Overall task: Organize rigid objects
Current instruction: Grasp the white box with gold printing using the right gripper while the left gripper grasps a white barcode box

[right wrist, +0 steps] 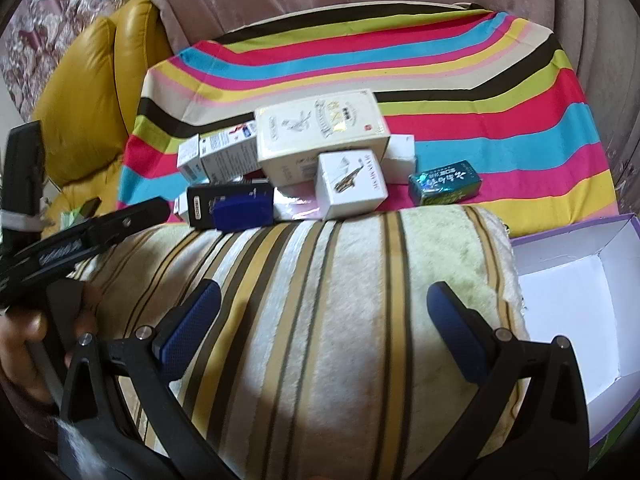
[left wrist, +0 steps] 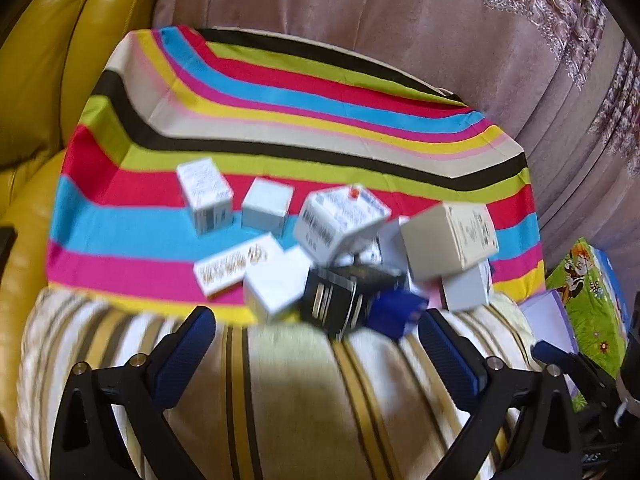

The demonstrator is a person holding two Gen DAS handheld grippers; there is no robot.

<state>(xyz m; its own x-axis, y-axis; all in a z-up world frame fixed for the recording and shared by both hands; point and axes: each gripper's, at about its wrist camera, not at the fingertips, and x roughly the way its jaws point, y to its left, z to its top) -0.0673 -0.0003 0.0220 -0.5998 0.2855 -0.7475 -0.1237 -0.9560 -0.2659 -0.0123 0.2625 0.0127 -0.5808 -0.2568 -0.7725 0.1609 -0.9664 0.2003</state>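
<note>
Hovering with jaws spread and empty, both grippers [left wrist: 318, 344] [right wrist: 324, 316] face the boxes [right wrist: 322, 140]; next, probably grasp one for the tray [right wrist: 568, 288] at three o'clock.

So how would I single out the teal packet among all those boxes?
Find the rainbow-striped cloth on the sofa. The boxes cluster along its near edge beside the striped towel; the teal packet lies alone at the cluster's right end. It is the only glossy blue-green wrapper there.

bright warm light; left view motion-blurred, right sharp; fisheye bends edges, dark corners.
</note>
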